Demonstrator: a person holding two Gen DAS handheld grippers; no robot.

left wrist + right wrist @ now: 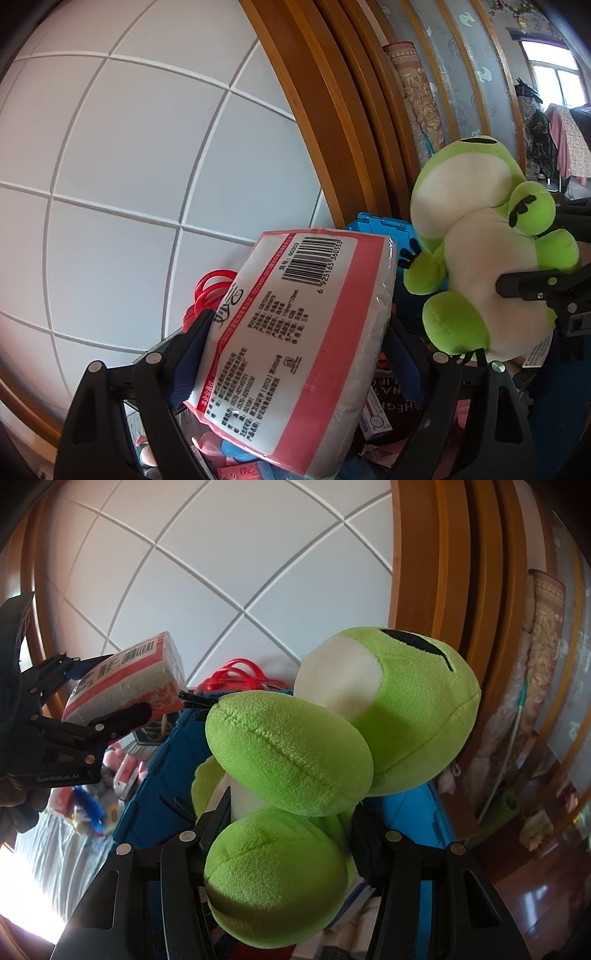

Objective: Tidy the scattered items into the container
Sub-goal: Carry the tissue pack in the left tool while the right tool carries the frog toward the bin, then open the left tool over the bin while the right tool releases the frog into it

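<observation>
My left gripper (295, 343) is shut on a pink and white tissue pack (295, 332) and holds it up in the air. The pack also shows in the right wrist view (129, 679) at the left, with the left gripper (118, 686) around it. My right gripper (291, 819) is shut on a green and white frog plush (295, 753) and holds it above the blue container (147, 786). The frog also shows in the left wrist view (484, 258), with a black finger (528, 288) pressed on its belly. The blue container's rim (380, 225) peeks out behind the pack.
Red scissor handles (210, 288) and small packets (376, 417) lie below the pack. Scattered toys and packets (92, 805) lie on a white cloth left of the container. A white panelled wall with a wooden frame (314, 110) stands behind. A rolled carpet (532, 686) leans at right.
</observation>
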